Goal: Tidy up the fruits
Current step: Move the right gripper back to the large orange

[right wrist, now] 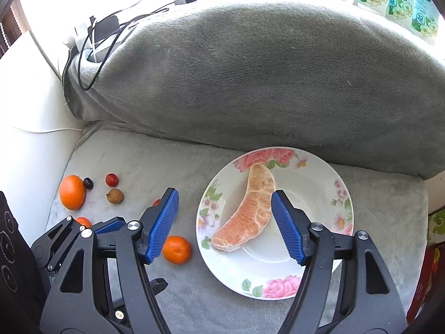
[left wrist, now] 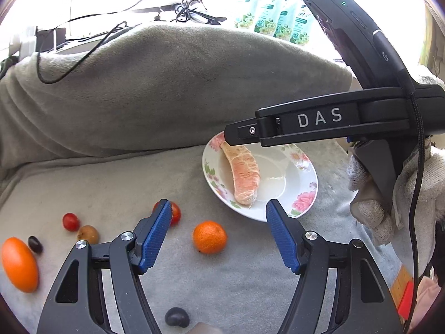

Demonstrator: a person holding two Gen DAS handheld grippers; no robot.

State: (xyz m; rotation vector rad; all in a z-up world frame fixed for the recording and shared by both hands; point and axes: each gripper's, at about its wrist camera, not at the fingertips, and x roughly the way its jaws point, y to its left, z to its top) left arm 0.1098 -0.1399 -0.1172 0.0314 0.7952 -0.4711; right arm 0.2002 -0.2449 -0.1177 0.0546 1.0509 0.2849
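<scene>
A floral white plate (left wrist: 300,194) (right wrist: 328,183) lies on the grey blanket with a peeled pomelo segment (left wrist: 244,175) (right wrist: 247,214) in it. A small mandarin (left wrist: 210,237) (right wrist: 177,249) sits left of the plate. Further left lie a larger orange (left wrist: 19,264) (right wrist: 72,192), a red cherry tomato (left wrist: 70,221) (right wrist: 111,179), a brown longan (left wrist: 88,234) (right wrist: 115,196) and a dark grape (left wrist: 35,244) (right wrist: 88,183). My left gripper (left wrist: 217,236) is open and empty above the mandarin. My right gripper (right wrist: 224,225) is open and empty over the plate's left side.
A big grey cushion (right wrist: 250,78) backs the seat, with cables (right wrist: 91,53) behind it. Another red fruit (left wrist: 175,213) sits behind my left finger and a dark grape (left wrist: 177,317) lies near. The right gripper body and a gloved hand (left wrist: 389,194) hang over the plate.
</scene>
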